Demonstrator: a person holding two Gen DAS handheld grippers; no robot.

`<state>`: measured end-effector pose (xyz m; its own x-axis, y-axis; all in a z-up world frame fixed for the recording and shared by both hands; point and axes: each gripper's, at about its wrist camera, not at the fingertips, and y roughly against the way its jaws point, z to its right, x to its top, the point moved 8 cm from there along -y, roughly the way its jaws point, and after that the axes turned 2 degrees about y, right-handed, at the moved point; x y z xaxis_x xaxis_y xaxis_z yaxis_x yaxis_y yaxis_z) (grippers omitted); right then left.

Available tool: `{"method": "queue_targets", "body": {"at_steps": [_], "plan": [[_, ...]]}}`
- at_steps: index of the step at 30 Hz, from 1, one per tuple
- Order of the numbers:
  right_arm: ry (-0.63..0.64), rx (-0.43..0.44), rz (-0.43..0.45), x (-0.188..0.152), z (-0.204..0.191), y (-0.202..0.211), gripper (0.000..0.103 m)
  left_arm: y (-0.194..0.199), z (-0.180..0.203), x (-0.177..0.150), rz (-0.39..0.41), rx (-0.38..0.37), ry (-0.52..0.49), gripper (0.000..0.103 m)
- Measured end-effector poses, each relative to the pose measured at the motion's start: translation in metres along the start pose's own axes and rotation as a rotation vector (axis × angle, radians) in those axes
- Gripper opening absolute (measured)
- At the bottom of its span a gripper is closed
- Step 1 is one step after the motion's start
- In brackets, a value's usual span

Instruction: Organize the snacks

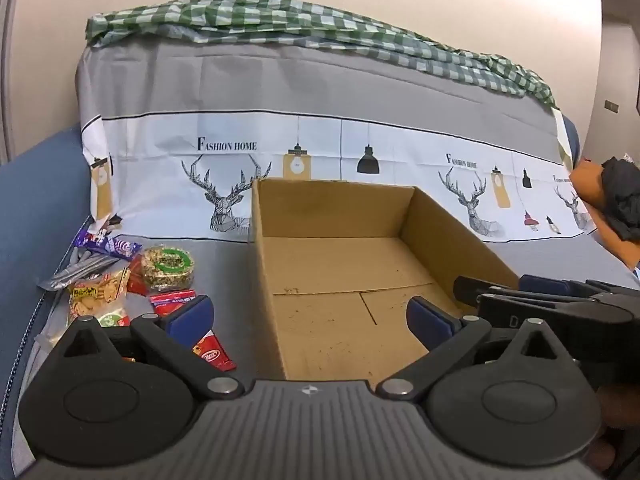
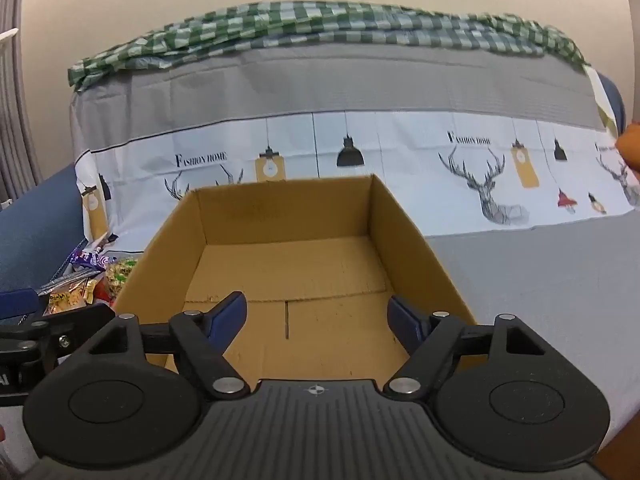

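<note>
An open, empty cardboard box (image 1: 340, 216) stands on the grey sofa cover; it also shows in the right wrist view (image 2: 288, 216). A pile of snack packets (image 1: 120, 284) lies left of the box: a purple wrapper (image 1: 108, 245), a round seed cake (image 1: 168, 268), a cracker bag (image 1: 96, 296) and red sachets (image 1: 212, 354). The pile is partly hidden behind the box in the right wrist view (image 2: 84, 280). My left gripper (image 1: 310, 316) is open and empty, straddling the box's near left wall. My right gripper (image 2: 318, 318) is open and empty over the box's near edge.
The sofa back (image 1: 320, 80) rises behind the box, draped with a grey deer-print sheet and a green checked cloth (image 1: 280, 20). A blue armrest (image 1: 36, 184) is at the left. Orange and black fabric (image 1: 616, 200) lies at the right. The right gripper shows beside the left one (image 1: 560, 308).
</note>
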<state>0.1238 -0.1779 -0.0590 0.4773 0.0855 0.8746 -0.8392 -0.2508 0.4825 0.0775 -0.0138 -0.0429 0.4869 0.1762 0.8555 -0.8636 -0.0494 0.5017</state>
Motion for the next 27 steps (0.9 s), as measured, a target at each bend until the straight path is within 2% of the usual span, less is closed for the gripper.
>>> {"method": "queue_targets", "body": {"at_steps": [3,10,13,21,27], "plan": [[0.013,0.009,0.009,0.0,-0.004,0.001,0.079,-0.001,-0.003,-0.001,-0.008,-0.012,0.022,0.102],[0.025,0.025,0.003,0.002,-0.007,0.004,0.079,-0.005,-0.004,-0.005,-0.045,-0.022,0.036,0.09],[0.027,0.024,-0.018,-0.002,-0.011,0.001,0.079,-0.006,-0.004,-0.007,-0.055,-0.027,0.039,0.09],[0.039,0.027,-0.054,-0.007,-0.01,-0.002,0.079,-0.005,0.0,-0.007,-0.047,-0.047,0.042,0.089],[0.046,0.041,-0.061,-0.006,-0.011,0.0,0.079,-0.002,0.002,-0.006,-0.038,-0.067,0.046,0.079]]}}
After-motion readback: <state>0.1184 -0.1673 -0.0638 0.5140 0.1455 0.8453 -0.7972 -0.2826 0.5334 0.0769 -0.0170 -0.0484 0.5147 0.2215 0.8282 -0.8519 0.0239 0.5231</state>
